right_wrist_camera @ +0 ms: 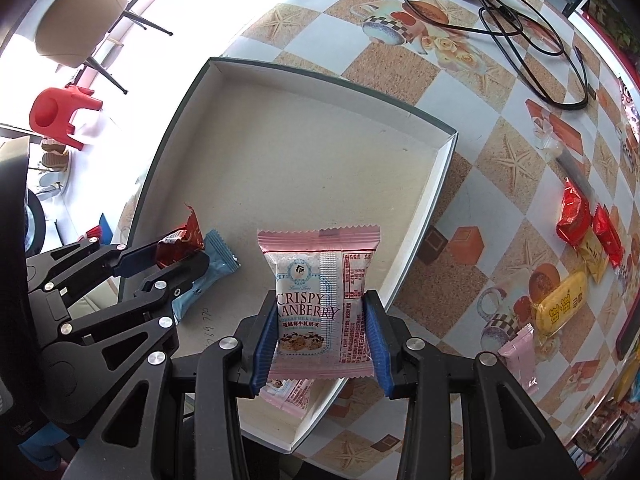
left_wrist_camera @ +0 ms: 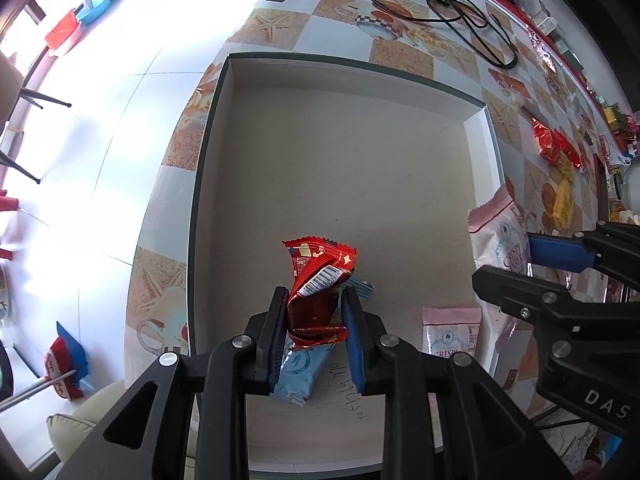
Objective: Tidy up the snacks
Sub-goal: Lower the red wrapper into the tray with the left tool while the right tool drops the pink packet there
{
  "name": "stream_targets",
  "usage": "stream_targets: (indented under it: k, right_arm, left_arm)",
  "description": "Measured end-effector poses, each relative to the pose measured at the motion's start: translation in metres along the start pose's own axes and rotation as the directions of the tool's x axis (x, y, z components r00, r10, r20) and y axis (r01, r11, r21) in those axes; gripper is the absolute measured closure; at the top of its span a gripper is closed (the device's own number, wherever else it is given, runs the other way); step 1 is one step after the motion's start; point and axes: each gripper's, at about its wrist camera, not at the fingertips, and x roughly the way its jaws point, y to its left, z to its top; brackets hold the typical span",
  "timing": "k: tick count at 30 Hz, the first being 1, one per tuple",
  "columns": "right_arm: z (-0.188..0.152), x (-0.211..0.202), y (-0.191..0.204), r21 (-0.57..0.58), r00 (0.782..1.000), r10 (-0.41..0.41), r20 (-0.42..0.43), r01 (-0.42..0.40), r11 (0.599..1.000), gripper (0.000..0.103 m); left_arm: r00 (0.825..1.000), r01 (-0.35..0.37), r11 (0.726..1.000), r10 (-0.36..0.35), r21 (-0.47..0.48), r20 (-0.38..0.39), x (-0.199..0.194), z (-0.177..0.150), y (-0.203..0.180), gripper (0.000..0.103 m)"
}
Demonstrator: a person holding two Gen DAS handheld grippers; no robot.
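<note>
At lower centre, the left gripper (left_wrist_camera: 314, 320) pinches a crumpled red snack packet (left_wrist_camera: 318, 280) above a pale blue packet (left_wrist_camera: 296, 372) lying in the shallow box (left_wrist_camera: 208, 152). The right gripper (right_wrist_camera: 320, 334) clamps a flat pink cranberry packet (right_wrist_camera: 320, 300) upright over the box's near corner. Farther right, loose snacks (right_wrist_camera: 580, 232) lie on the patterned tablecloth (right_wrist_camera: 460, 92).

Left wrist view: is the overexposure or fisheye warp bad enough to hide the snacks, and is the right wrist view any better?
Left wrist view: the floor at left is blown out white, yet the crumpled red snack wrapper in the left gripper stays sharp; the shallow grey cardboard box bows outward. Right wrist view: glare only at upper left; print on the pink cranberry crisp packet in the right gripper is legible.
</note>
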Motion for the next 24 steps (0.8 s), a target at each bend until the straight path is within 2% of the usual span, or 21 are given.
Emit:
stream_targets:
  k: [1,3,5,6,7,8,10,21,24]
  right_arm:
    - [0.000,0.000,0.001,-0.004,1.000,0.008,-0.005,-0.008,1.000,0.060]
    - [0.000,0.000,0.000,-0.002,1.000,0.016,-0.013,-0.016,1.000,0.059]
    - [0.001,-0.001,-0.002,0.001,1.000,0.020,-0.019,-0.020,1.000,0.059]
    - [0.000,-0.001,-0.003,0.005,1.000,0.021,-0.022,-0.020,1.000,0.057]
    - [0.000,-0.001,-0.006,0.012,1.000,0.007,-0.023,-0.007,1.000,0.047]
    - [0.000,-0.001,-0.009,0.018,1.000,-0.009,-0.020,0.009,1.000,0.030]
    - [-0.002,-0.005,-0.018,0.044,1.000,-0.025,-0.001,0.025,0.999,0.011]
    - [-0.016,-0.001,-0.069,0.172,0.997,-0.074,-0.033,0.079,0.982,0.010]
    - [-0.019,-0.001,-0.077,0.187,0.997,-0.074,-0.035,0.080,0.979,0.010]
  left_arm:
    - [1.000,-0.010,1.000,0.010,0.006,-0.002,0.001,0.000,-0.001,0.065]
    - [1.000,-0.018,1.000,0.018,0.010,0.001,0.001,0.000,-0.003,0.040]
    - [0.999,-0.043,0.999,0.043,0.013,0.015,-0.001,-0.001,-0.004,0.030]
    - [0.998,-0.056,0.998,0.056,0.013,0.016,0.000,0.000,-0.004,0.029]
    - [0.998,-0.065,0.998,0.065,0.012,0.011,0.001,0.000,-0.003,0.029]
    - [0.998,-0.066,0.998,0.066,0.007,0.004,0.002,0.001,-0.001,0.028]
    - [0.999,-0.054,0.998,0.054,-0.011,-0.007,0.004,0.001,0.004,0.028]
    - [0.995,-0.097,0.995,0.097,0.000,-0.016,0.012,0.018,0.010,0.025]
    - [0.997,-0.077,0.997,0.077,-0.015,-0.019,0.013,0.029,0.016,0.025]
